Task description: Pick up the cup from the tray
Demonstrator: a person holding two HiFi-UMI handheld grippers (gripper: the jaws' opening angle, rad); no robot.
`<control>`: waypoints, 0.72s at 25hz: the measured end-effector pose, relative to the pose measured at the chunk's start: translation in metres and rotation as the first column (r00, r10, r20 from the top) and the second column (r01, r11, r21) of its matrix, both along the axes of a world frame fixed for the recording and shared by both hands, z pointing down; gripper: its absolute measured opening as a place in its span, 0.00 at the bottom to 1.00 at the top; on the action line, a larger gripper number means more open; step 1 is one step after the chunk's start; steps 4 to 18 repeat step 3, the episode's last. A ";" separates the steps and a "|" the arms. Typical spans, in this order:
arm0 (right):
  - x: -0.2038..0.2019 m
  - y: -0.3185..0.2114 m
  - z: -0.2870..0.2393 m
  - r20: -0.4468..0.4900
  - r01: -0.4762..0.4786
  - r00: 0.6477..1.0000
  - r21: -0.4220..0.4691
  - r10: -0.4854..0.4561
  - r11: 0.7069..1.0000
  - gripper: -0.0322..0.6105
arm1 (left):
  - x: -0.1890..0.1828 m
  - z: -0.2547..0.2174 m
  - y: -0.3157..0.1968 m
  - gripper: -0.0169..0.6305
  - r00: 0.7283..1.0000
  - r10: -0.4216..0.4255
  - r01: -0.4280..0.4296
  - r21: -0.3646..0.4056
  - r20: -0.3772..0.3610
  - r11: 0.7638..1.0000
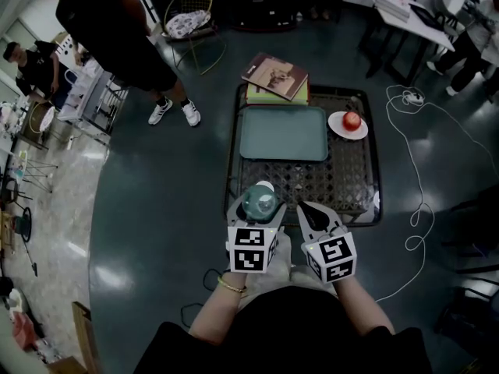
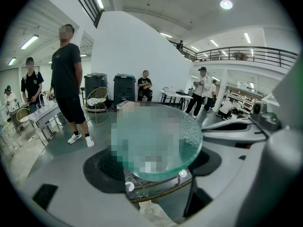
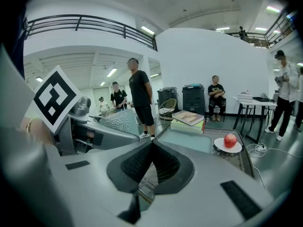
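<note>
A pale green glass cup (image 1: 259, 201) (image 2: 154, 141) is clamped between the jaws of my left gripper (image 1: 258, 206) (image 2: 154, 164), held above the near edge of the wire table. The teal tray (image 1: 282, 133) (image 3: 185, 140) lies beyond it with nothing on it. Beside the left one, my right gripper (image 1: 313, 215) (image 3: 151, 148) has its jaws pressed together with nothing between them. In the right gripper view the left gripper (image 3: 102, 129) and the cup (image 3: 118, 121) show at the left.
A red apple (image 1: 352, 120) (image 3: 230, 140) sits on a white plate (image 1: 337, 125) right of the tray. Stacked books (image 1: 275, 79) (image 3: 188, 118) lie behind the tray. A person (image 1: 117, 29) stands at the far left. A white cable (image 1: 417, 193) trails on the floor to the right.
</note>
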State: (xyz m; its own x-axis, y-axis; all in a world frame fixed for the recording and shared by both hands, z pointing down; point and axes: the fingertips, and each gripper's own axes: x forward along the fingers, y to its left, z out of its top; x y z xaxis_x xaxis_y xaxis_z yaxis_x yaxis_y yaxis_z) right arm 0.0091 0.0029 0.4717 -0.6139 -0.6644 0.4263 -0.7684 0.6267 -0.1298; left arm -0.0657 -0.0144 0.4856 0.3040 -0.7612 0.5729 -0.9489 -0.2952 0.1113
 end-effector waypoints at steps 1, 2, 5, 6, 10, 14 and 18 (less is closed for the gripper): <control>0.000 0.000 0.000 0.000 0.000 1.000 0.001 0.000 1.000 0.06 | 0.000 0.000 0.000 0.61 1.000 0.000 0.000 0.000 0.001 1.000; 0.000 -0.001 0.000 0.000 0.001 1.000 0.001 -0.001 1.000 0.06 | 0.000 0.000 -0.001 0.61 1.000 0.000 0.000 0.000 0.001 1.000; 0.000 -0.001 0.000 0.000 0.001 1.000 0.002 -0.001 1.000 0.06 | 0.000 0.000 -0.001 0.61 1.000 -0.001 0.001 0.000 0.002 1.000; 0.000 -0.001 0.000 0.000 0.001 1.000 0.002 -0.001 1.000 0.06 | 0.000 0.000 -0.001 0.61 1.000 -0.001 0.001 0.000 0.002 1.000; 0.000 -0.001 0.000 0.000 0.001 1.000 0.002 -0.001 1.000 0.06 | 0.000 0.000 -0.001 0.61 1.000 -0.001 0.001 0.000 0.002 1.000; 0.000 -0.001 0.000 0.000 0.001 1.000 0.002 -0.001 1.000 0.06 | 0.000 0.000 -0.001 0.61 1.000 -0.001 0.001 0.000 0.002 1.000; 0.000 -0.001 0.000 0.000 0.001 1.000 0.002 -0.001 1.000 0.06 | 0.000 0.000 -0.001 0.61 1.000 -0.001 0.001 0.000 0.002 1.000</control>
